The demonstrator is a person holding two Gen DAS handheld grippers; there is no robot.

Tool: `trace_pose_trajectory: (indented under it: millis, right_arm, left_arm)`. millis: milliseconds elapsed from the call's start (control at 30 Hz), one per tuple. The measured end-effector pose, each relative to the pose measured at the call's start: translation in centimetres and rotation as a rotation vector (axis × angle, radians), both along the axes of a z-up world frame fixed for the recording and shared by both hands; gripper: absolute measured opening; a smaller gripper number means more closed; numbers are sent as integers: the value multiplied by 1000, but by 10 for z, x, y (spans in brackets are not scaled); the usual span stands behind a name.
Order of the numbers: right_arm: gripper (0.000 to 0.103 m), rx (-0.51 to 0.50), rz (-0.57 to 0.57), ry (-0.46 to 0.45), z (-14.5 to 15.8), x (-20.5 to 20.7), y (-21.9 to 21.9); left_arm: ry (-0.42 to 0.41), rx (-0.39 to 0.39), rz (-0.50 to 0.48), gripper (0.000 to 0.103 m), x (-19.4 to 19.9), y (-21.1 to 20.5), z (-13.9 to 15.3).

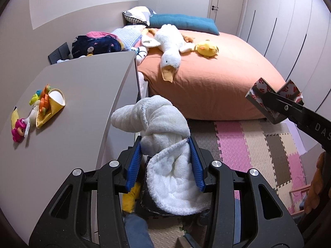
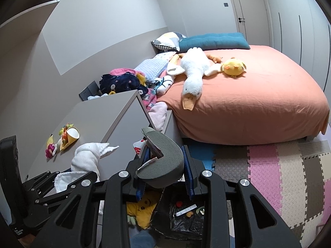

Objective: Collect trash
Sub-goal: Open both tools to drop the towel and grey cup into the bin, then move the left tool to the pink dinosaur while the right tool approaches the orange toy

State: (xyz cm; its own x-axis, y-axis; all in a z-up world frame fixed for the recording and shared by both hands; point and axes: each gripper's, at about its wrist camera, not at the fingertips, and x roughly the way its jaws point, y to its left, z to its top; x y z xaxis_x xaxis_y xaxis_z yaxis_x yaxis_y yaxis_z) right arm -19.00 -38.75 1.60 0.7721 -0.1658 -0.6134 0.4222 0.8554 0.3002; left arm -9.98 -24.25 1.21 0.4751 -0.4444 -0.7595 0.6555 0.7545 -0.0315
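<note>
Bedroom, bed (image 2: 258,103) in orange sheet with plush toys on it, foam puzzle mat (image 2: 269,177) on the floor. Grey counter (image 1: 82,95) at my left, small toys and a yellow cloth cone (image 1: 50,107) lying on it.

Left hand-held gripper (image 1: 165,165): blue pads clamped on a white knotted towel (image 1: 161,128), held up off the counter edge, over the floor. Whether this counts as trash I can't say; I'm treating it as a collected item.

Right hand-held gripper (image 2: 165,165): clamped on a curved grey foam piece (image 2: 163,157) with red-printed adhesive backing showing on its inner face. In the left view it hangs out over the mat, well apart from the towel.

Black trash bag (image 2: 182,217) sits open on the floor directly under the right gripper; a few scraps visible inside. Yellow plush (image 2: 142,208) just beside the bag, touching or nearly, can't tell.

Step in hand, my reading: both pickups done, carrying to the bag. Foam piece looks lined up for the drop.

Next move calls for: lower the right gripper toward the bag mouth, part the jaws, confirm the adhesive side doesn't cling to a pad. Then swing the left across for the towel, keeping the two grippers apart.
</note>
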Motion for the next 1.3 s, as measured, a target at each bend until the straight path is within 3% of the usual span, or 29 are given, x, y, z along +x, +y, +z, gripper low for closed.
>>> trace_pose_trajectory:
  millis: [33, 67, 133, 233, 733, 1300]
  right_arm:
    - [37, 2, -6, 4, 0, 2, 0]
    - [42, 5, -12, 7, 0, 4, -1]
    - [69, 0, -37, 3, 0, 5, -4]
    - [76, -21, -79, -1, 3, 4, -7]
    - [77, -34, -44, -1, 2, 13, 5]
    - [77, -46, 68, 14, -1, 63, 45]
  left_arm:
    - [1, 5, -8, 51, -1, 0, 0]
    - [-4, 20, -14, 69, -1, -1, -1]
    - [-48, 41, 9, 96, -1, 1, 1]
    - [-84, 57, 38, 97, 1, 4, 4]
    - [-58, 31, 94, 97, 16, 25, 6]
    - [-39, 15, 205, 97, 53, 70, 8]
